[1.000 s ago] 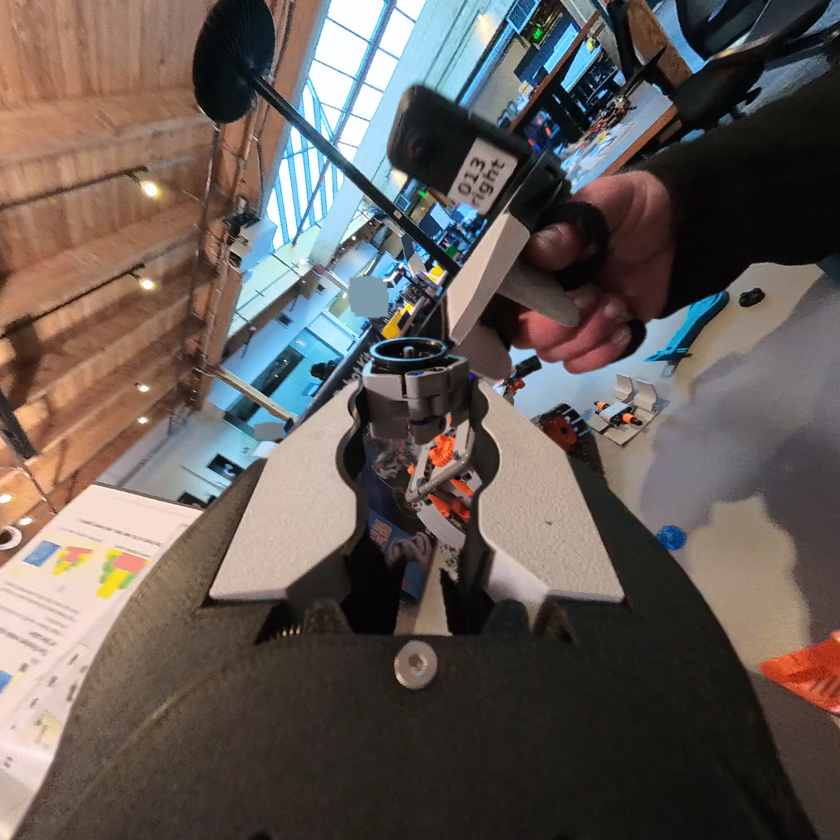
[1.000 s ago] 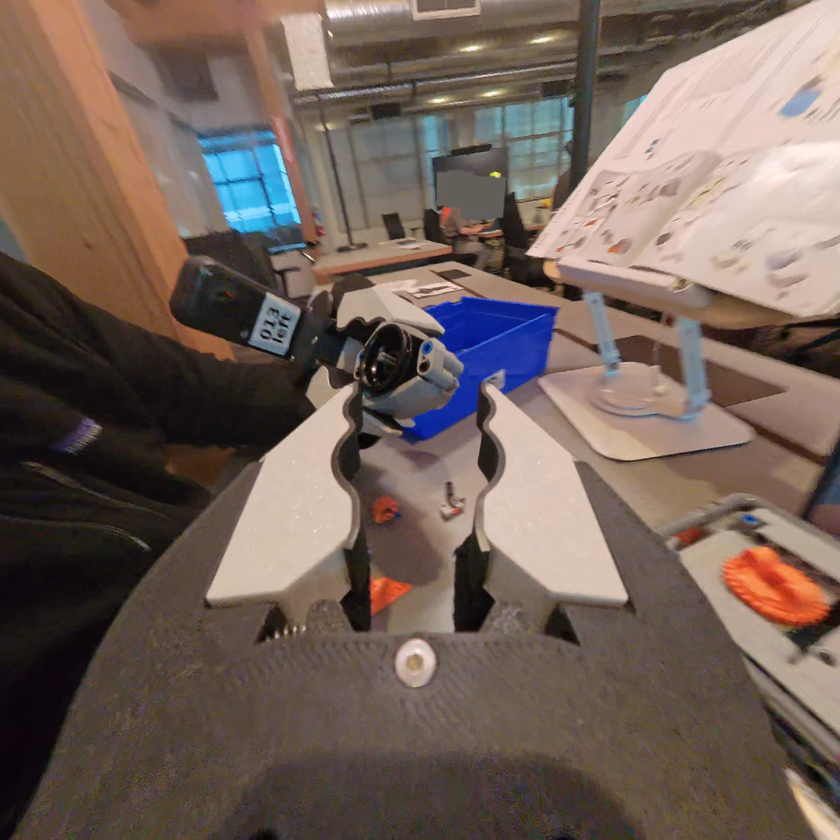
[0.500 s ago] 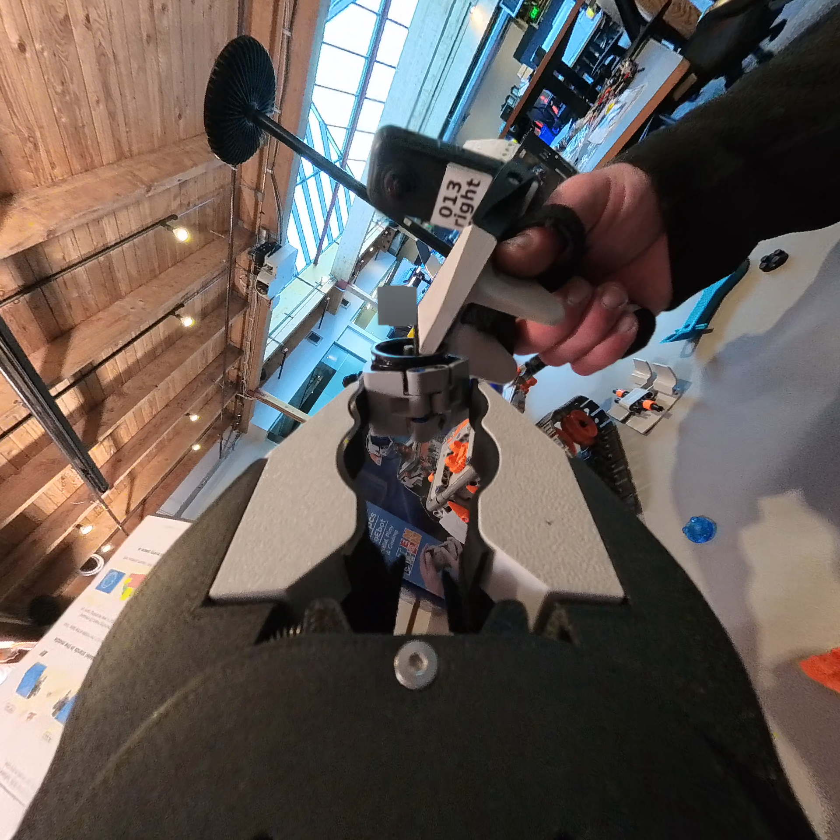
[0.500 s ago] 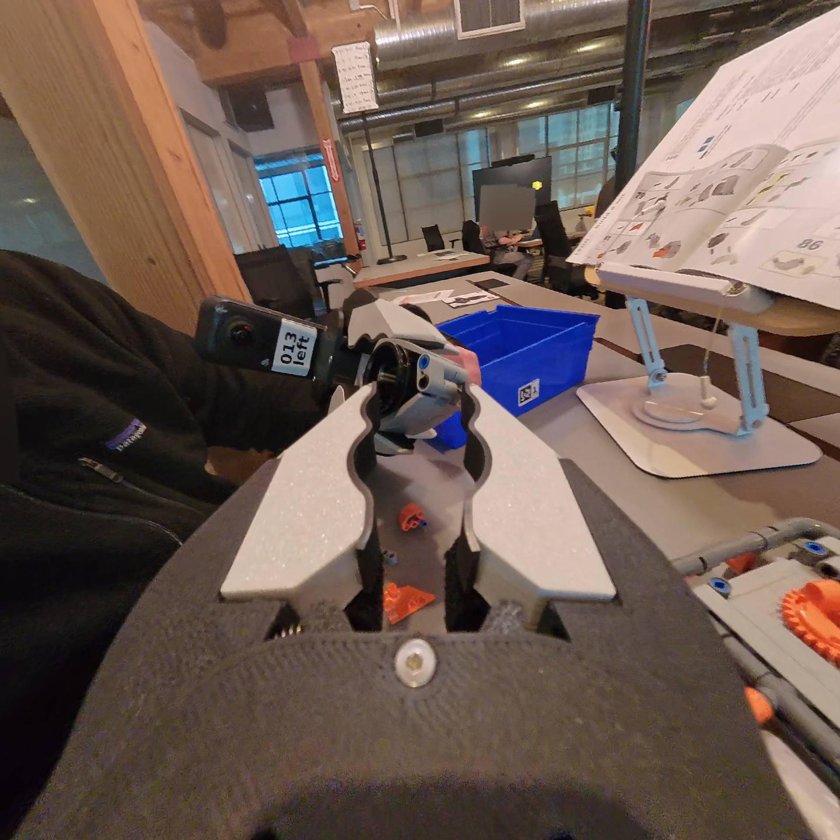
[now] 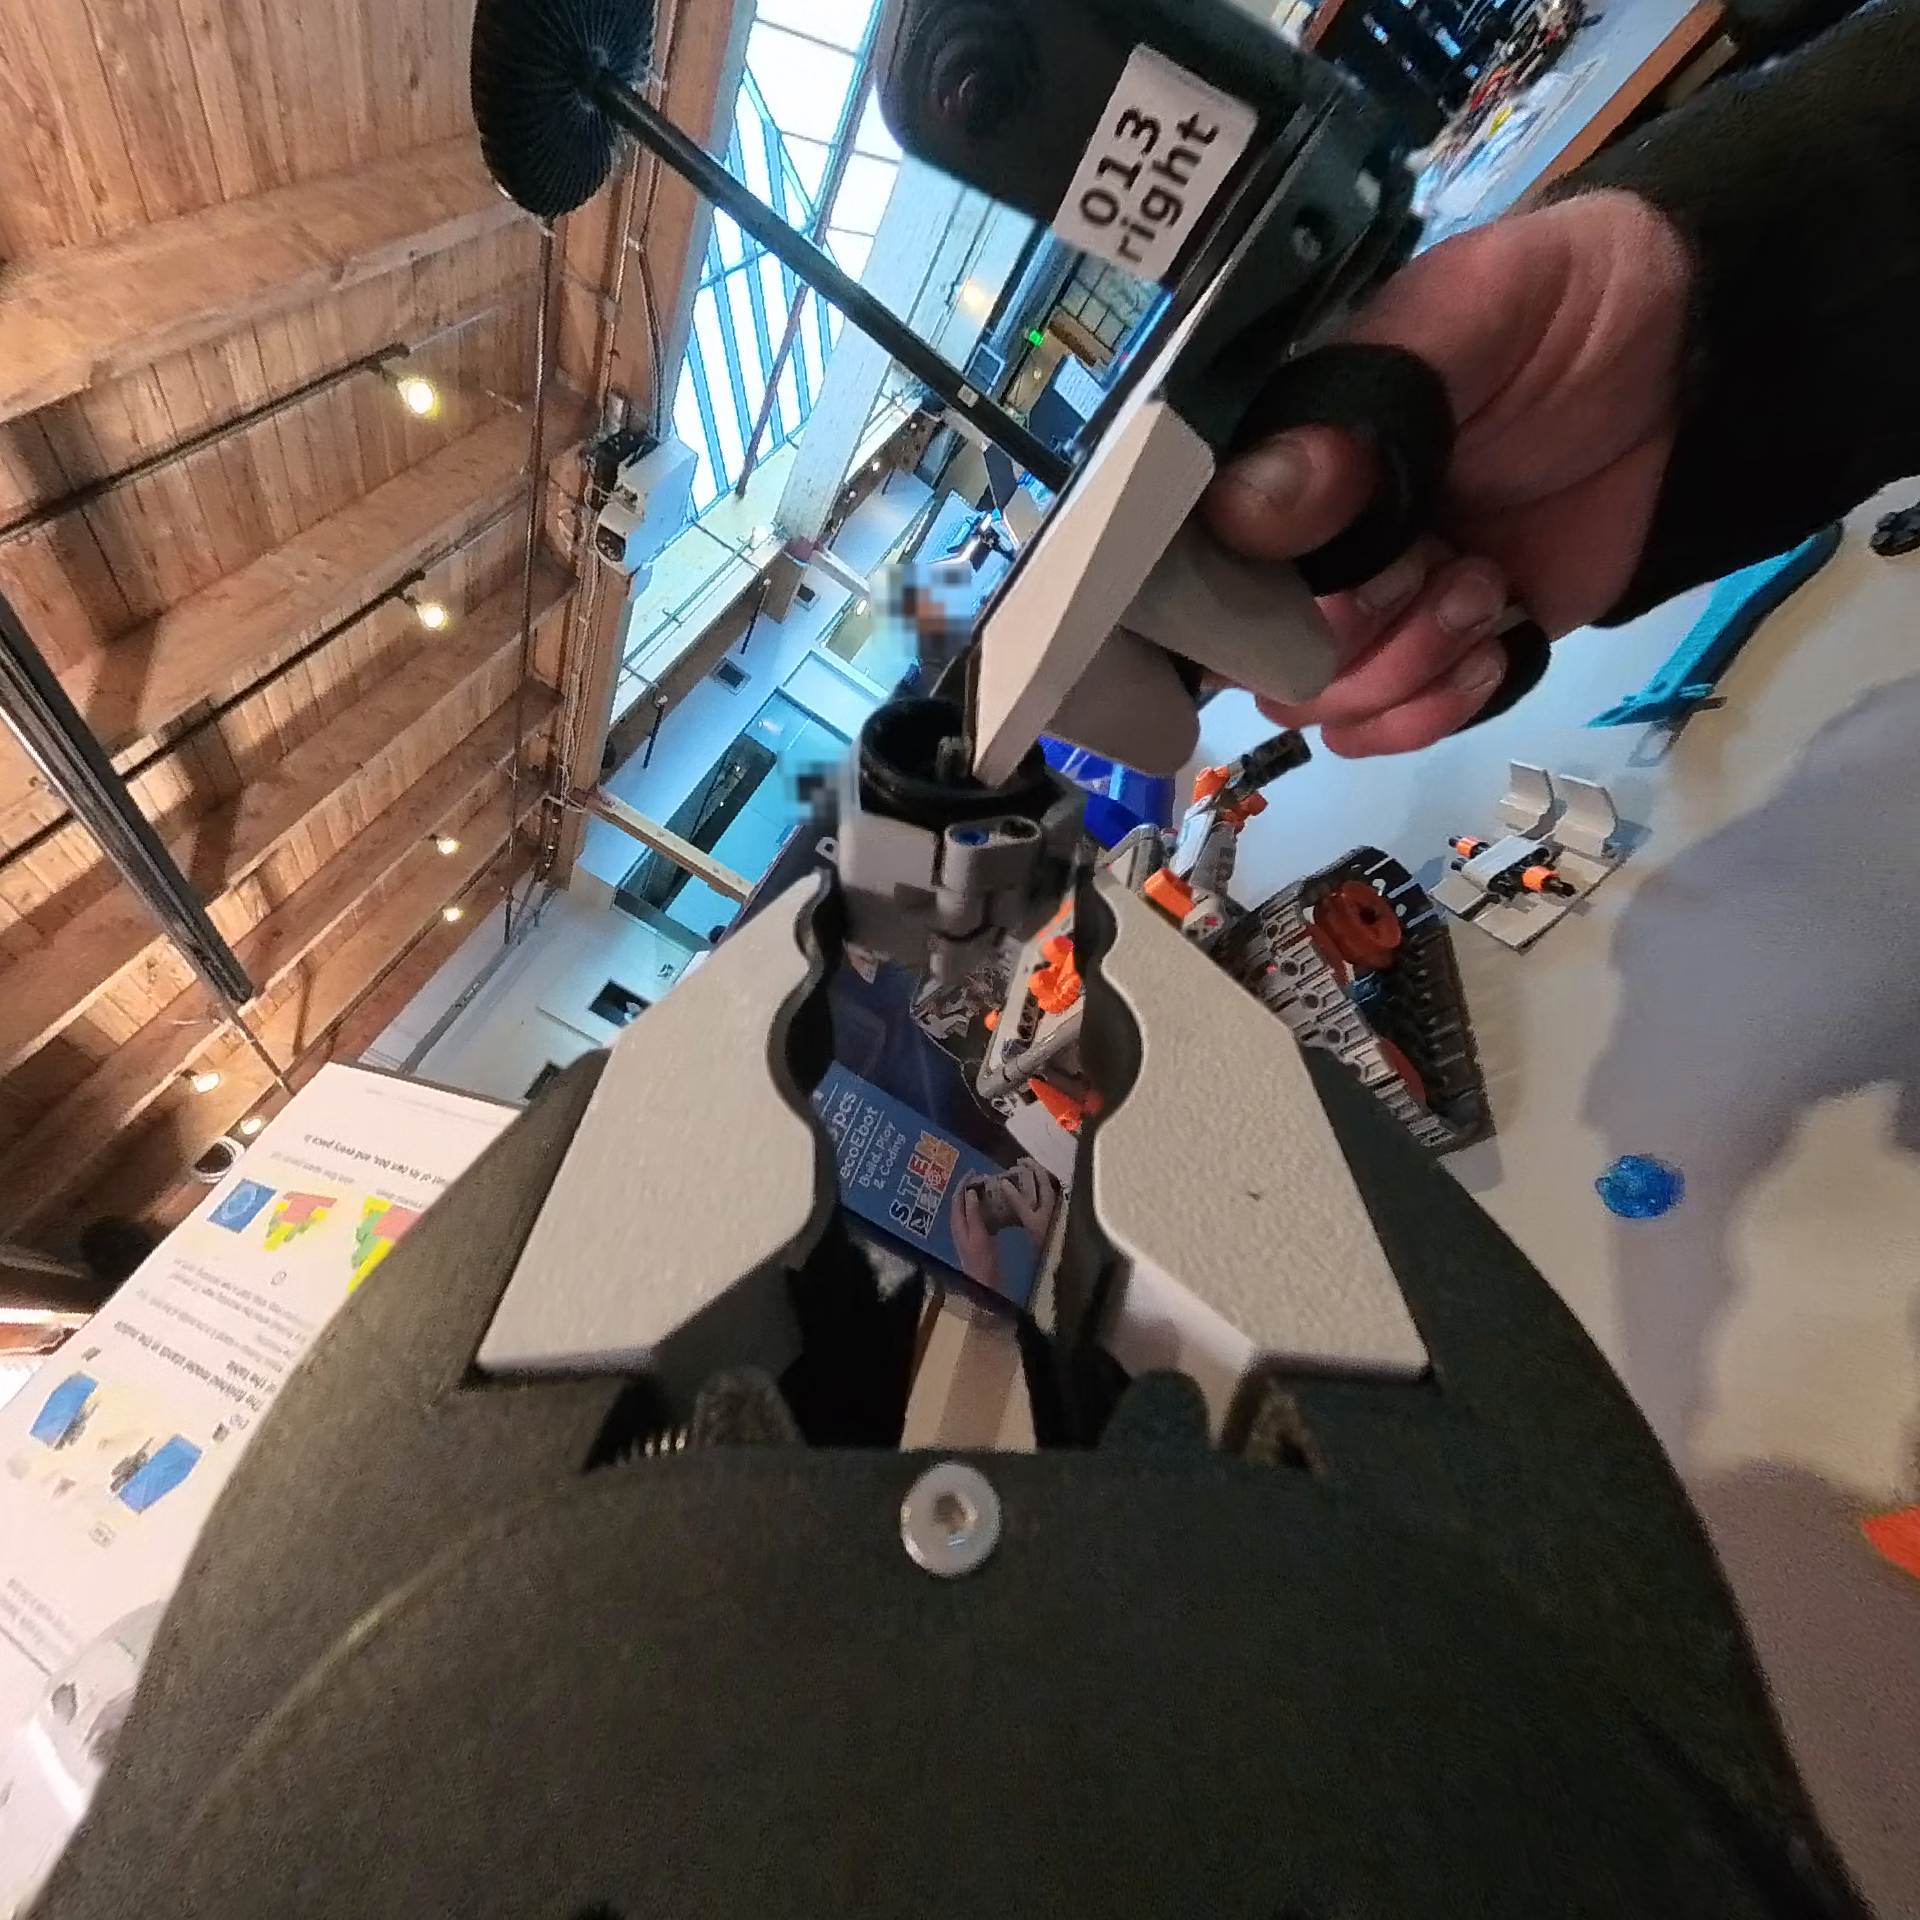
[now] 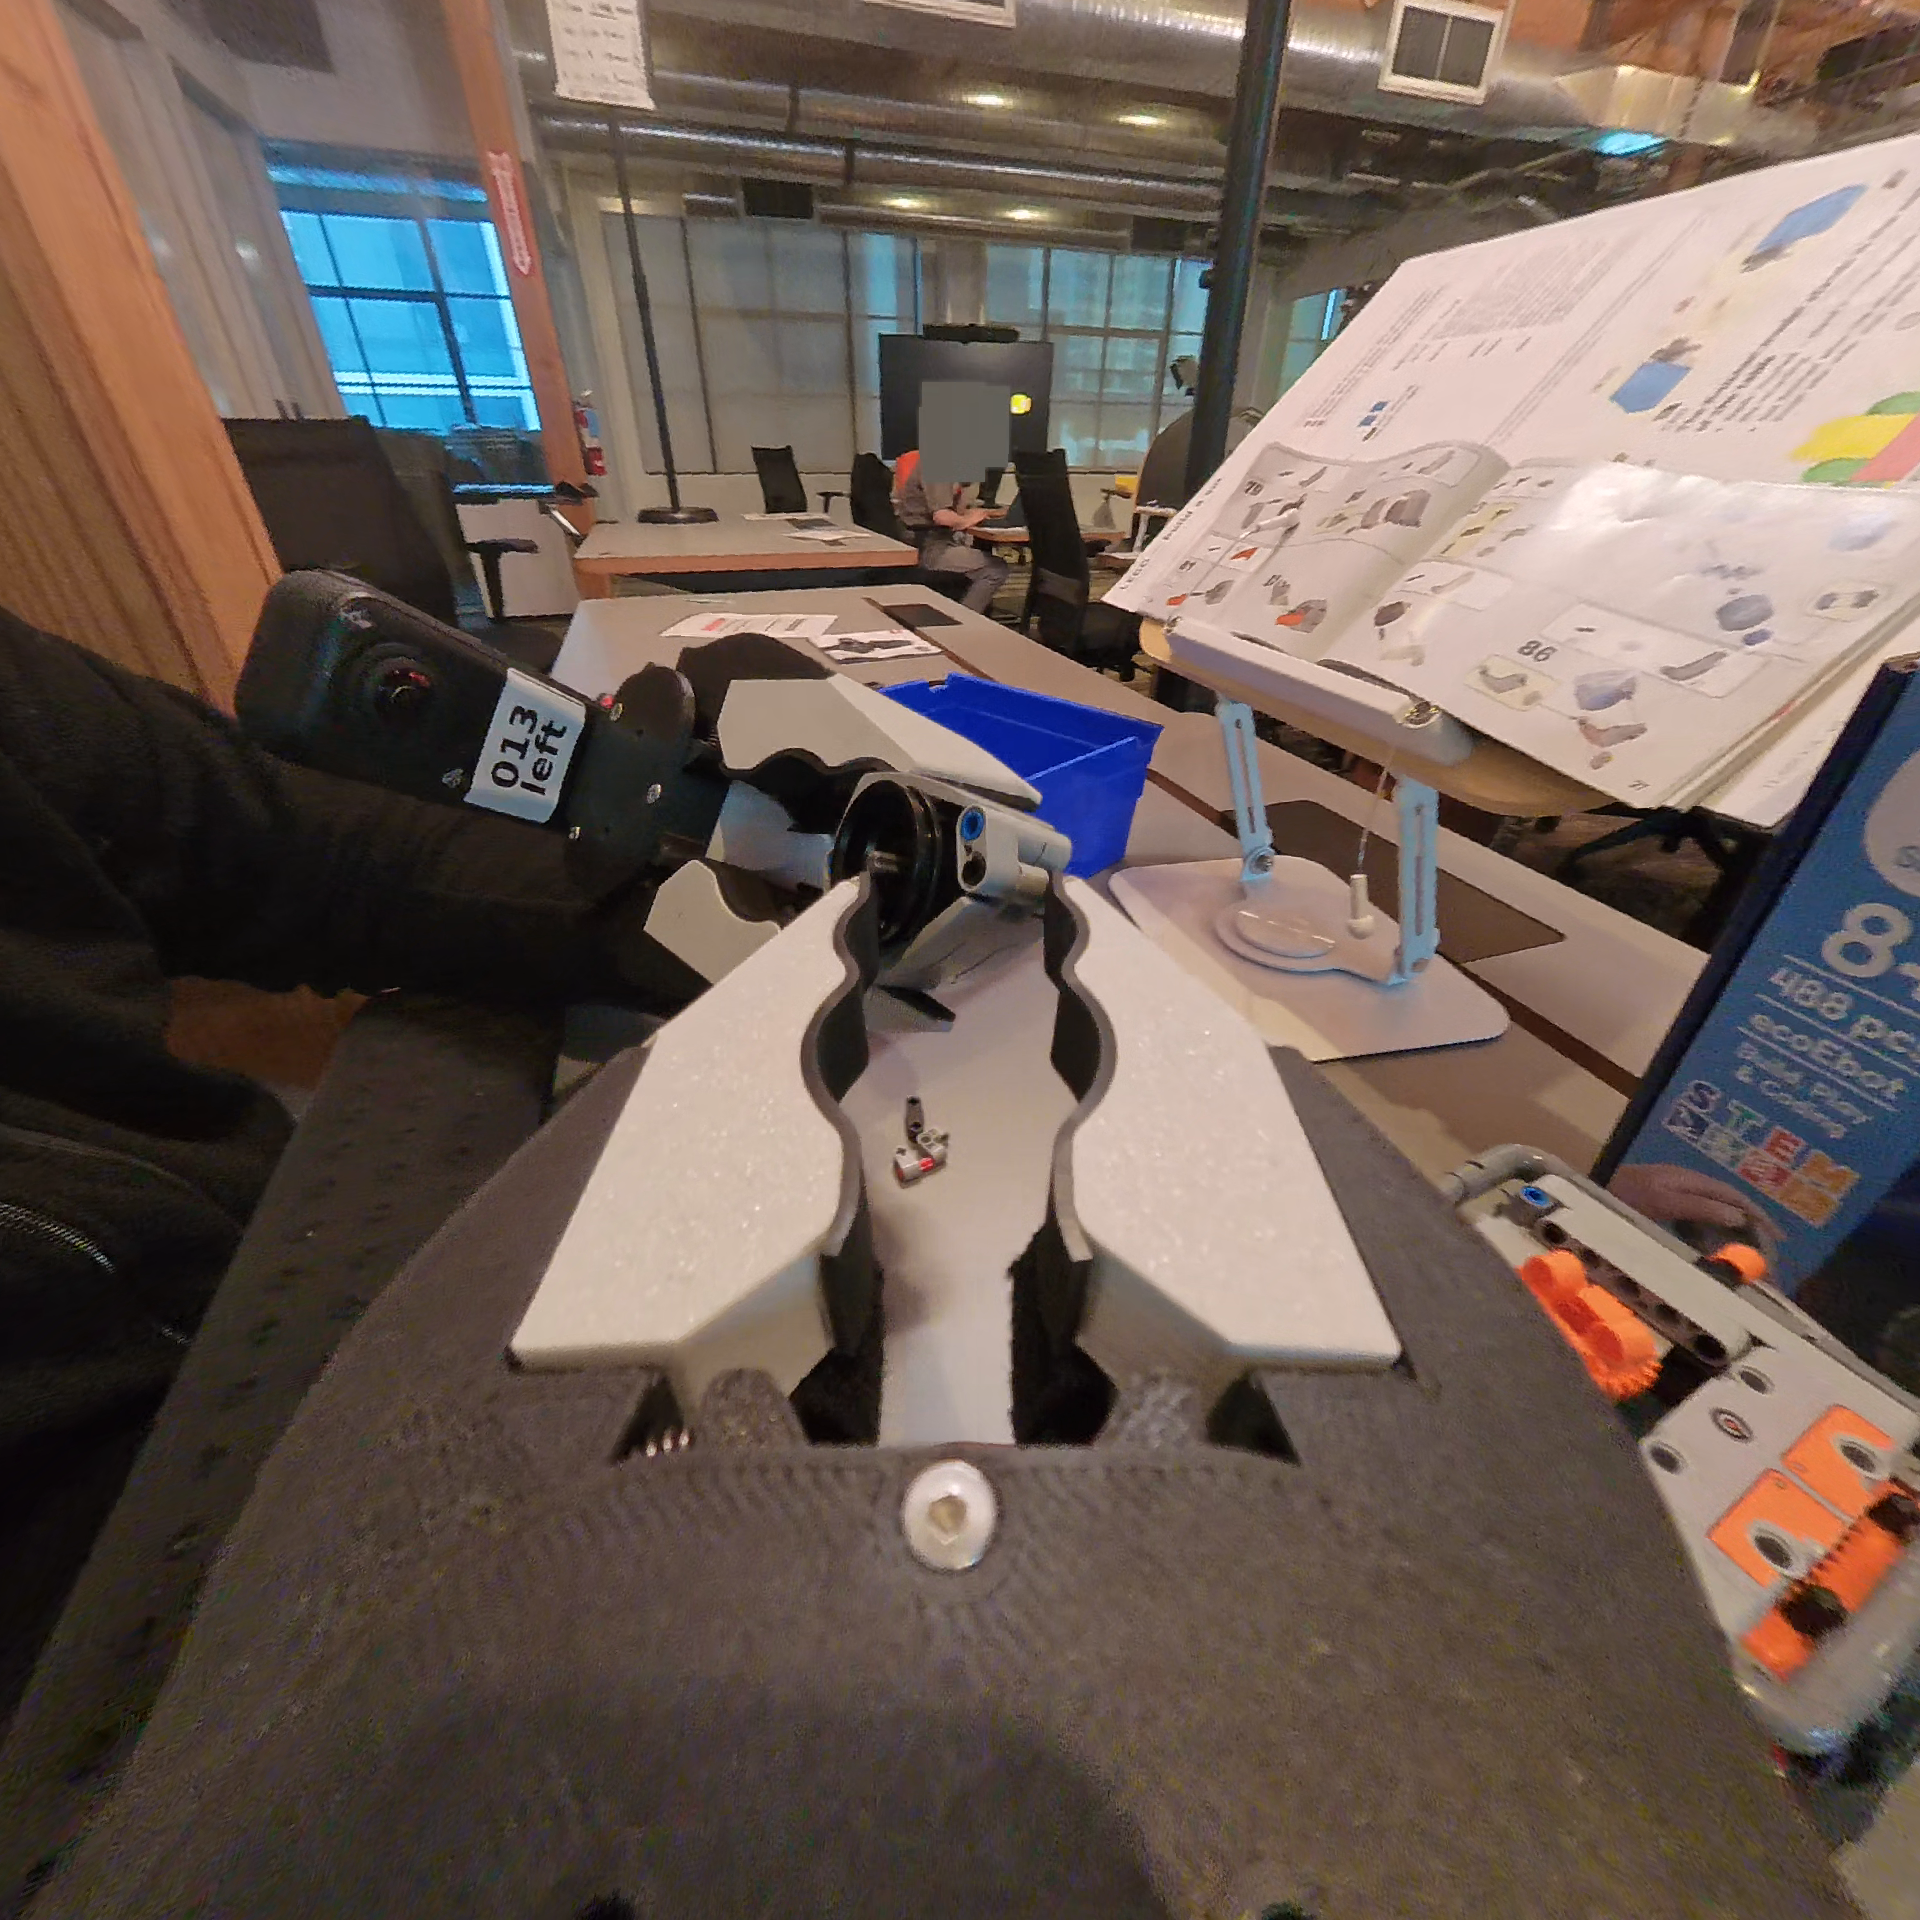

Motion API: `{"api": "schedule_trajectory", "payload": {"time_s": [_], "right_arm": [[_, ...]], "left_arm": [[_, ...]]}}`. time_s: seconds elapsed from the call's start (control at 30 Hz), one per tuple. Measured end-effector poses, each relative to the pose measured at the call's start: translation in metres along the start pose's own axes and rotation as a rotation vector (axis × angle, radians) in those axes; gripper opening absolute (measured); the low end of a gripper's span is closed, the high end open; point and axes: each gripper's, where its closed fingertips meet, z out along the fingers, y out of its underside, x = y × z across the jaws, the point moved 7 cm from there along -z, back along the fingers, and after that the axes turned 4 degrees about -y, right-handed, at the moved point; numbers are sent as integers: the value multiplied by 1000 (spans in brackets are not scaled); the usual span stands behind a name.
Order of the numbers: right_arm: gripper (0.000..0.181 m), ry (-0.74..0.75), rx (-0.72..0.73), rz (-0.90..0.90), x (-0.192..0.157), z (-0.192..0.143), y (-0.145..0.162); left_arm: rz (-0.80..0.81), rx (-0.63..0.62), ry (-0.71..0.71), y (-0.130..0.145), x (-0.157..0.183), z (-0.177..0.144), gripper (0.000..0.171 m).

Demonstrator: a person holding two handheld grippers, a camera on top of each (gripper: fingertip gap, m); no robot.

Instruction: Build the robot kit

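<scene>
My left gripper [image 5: 951, 883] is shut on a grey block assembly with a black round hub [image 5: 961, 821] and holds it in the air. The assembly also shows in the right wrist view [image 6: 935, 862], gripped from the left by the left gripper [image 6: 914, 831]. My right gripper [image 6: 956, 894] is open, with its fingertips on either side of the hub end. In the left wrist view the right gripper [image 5: 1039, 748] comes in from the upper right, held by a hand, and one fingertip touches the hub's rim.
A small grey piece [image 6: 920, 1143] lies on the table under the grippers. A blue bin [image 6: 1039, 748] and a booklet on a stand [image 6: 1455, 582] are behind. A blue box [image 6: 1818, 1039] and a tracked build [image 5: 1351, 956] stand at the right. A small blue part [image 5: 1640, 1184] lies nearby. The tips of both grippers are at nearly the same place.
My right gripper has moved in to the assembly's hub and its jaws have narrowed. The left gripper has kept hold of the assembly and turned a little.
</scene>
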Motion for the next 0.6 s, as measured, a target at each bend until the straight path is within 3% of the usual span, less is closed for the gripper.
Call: {"api": "schedule_trajectory", "payload": {"time_s": [0.27,0.6], "right_arm": [[30,105,-55,-82,2,-2,0],[29,134,-87,-120,0,2,1]], "left_arm": [[12,-13,-30,-1,0,1,49],[26,-45,-24,1,3,4,40]]}}
